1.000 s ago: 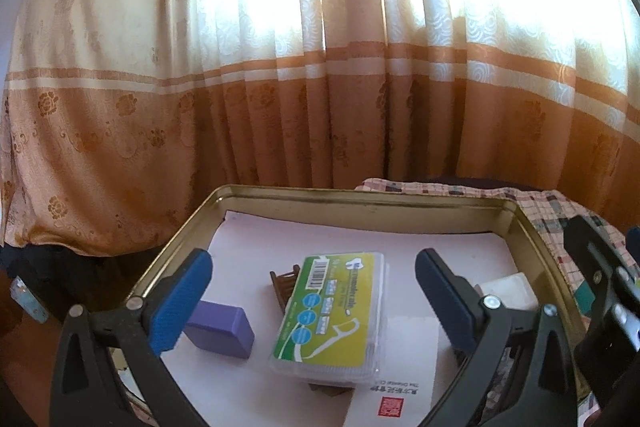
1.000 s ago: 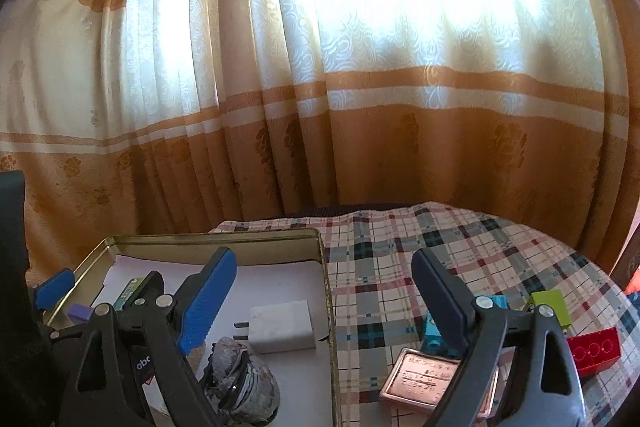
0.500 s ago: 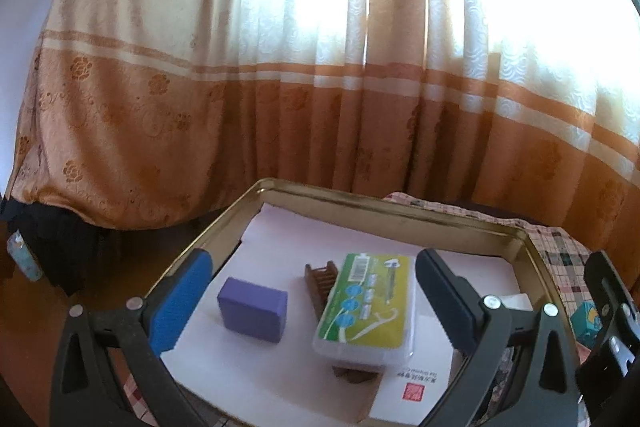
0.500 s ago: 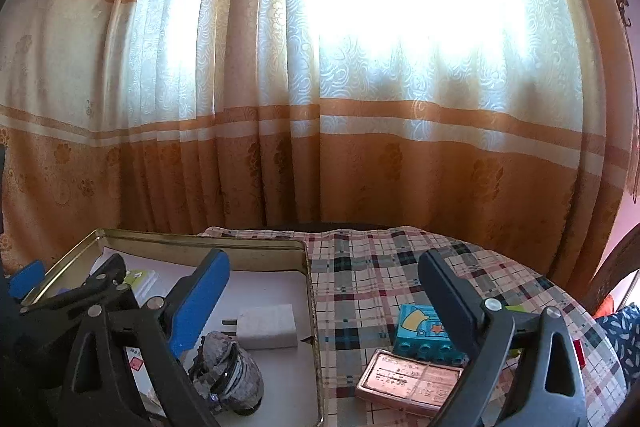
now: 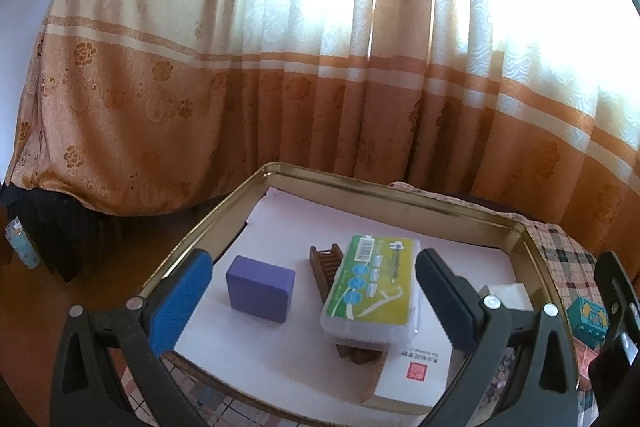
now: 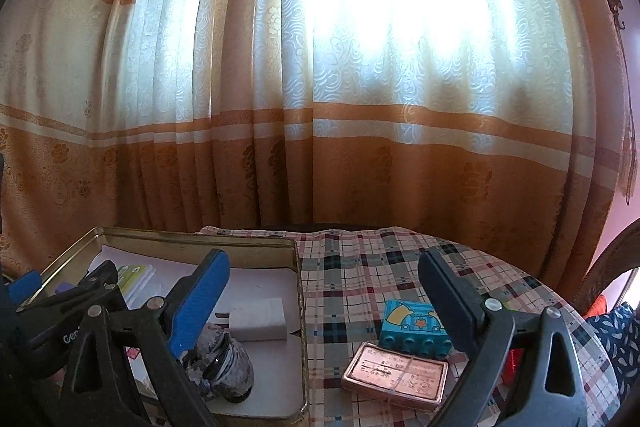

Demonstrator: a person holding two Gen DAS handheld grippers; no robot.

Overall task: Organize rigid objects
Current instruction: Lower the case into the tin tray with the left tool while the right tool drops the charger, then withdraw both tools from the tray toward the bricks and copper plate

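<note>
A gold metal tin (image 5: 360, 189) lined with white paper sits on the plaid table. In it lie a purple block (image 5: 260, 289), a green-labelled clear floss box (image 5: 372, 289) resting on a brown wooden rack (image 5: 325, 263), a white card (image 5: 412, 373), a white charger (image 6: 258, 319) and a grey mottled roll (image 6: 224, 363). My left gripper (image 5: 314, 301) is open and empty, above the tin's near side. My right gripper (image 6: 324, 303) is open and empty, above the tin's right edge (image 6: 300, 291). A teal toy brick (image 6: 414, 327) and a copper tin (image 6: 396, 381) lie on the cloth.
Orange and cream curtains (image 6: 320, 147) hang close behind the table. The plaid tablecloth (image 6: 380, 259) extends right of the tin. A red item (image 6: 510, 361) peeks behind my right finger. The floor and a small bottle (image 5: 22, 243) lie far left.
Both grippers have risen and drawn back. The left view has swung left, showing the purple block fully. The right view has swung right, bringing the teal brick and copper tin into fuller view.
</note>
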